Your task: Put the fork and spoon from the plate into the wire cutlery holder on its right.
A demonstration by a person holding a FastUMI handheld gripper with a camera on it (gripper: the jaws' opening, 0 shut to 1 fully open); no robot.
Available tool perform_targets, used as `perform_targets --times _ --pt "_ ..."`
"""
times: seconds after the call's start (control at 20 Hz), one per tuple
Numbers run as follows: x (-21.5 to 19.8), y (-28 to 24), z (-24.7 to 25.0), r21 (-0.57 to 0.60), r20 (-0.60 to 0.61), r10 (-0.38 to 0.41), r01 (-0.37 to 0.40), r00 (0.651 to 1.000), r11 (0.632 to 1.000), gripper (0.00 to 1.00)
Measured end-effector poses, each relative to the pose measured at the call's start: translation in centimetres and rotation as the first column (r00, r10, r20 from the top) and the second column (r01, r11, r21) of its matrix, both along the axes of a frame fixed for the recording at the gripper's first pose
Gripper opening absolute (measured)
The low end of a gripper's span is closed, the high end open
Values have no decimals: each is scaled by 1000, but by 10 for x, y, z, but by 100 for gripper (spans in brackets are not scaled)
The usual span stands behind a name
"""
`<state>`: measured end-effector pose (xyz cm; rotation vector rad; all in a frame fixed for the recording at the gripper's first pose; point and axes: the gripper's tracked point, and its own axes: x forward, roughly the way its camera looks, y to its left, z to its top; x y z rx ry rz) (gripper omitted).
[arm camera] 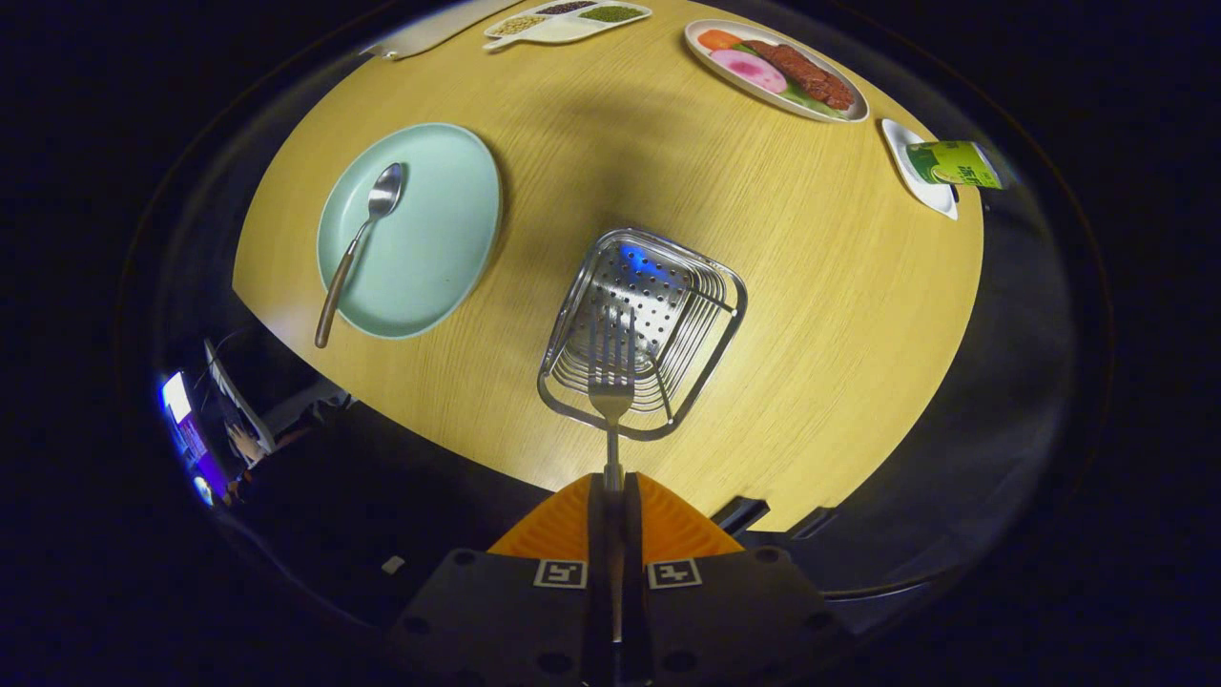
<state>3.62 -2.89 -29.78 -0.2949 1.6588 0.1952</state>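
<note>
The gripper is squeezed tight on the handle of the fork; both fingers press on it from the two sides; the fork sticks straight out ahead of the fingers with its prongs pointing away. The prongs hang over the near part of the wire cutlery holder, which stands on the round wooden counter, just to the right of the plate; I cannot tell if the fork touches the holder or floats a little above it.

The spoon lies on the plate, to the left of the holder; its bowl points far and its brown handle pokes out over the near edge of the plate.

So I think the job is about half way; the fork is off the plate and lined up with the holder, but it is not let go yet; the spoon has not been picked up at all.

Far off on the counter sit a dish of food, a tray with small bits and a green carton on a small white dish; they are well apart from the holder.
</note>
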Motion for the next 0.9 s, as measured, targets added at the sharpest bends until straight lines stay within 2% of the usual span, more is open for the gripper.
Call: perform_targets --times 0.2,0.3,0.35,0.45,0.5,0.7,0.9 --pt "8 -3 -1 -9 2 -3 3 1000 1000 16" --pt "14 -7 -2 -6 36 -14 14 999 1000 28" --pt "18 -8 -1 0 63 -28 28 998 1000 42" --pt "25 -9 4 16 128 -71 70 989 997 49" --pt "30 -12 7 26 171 -94 91 981 996 49" --pt "45 -16 27 56 375 -145 134 916 989 48" --pt "53 5 64 120 571 -191 149 799 982 54"
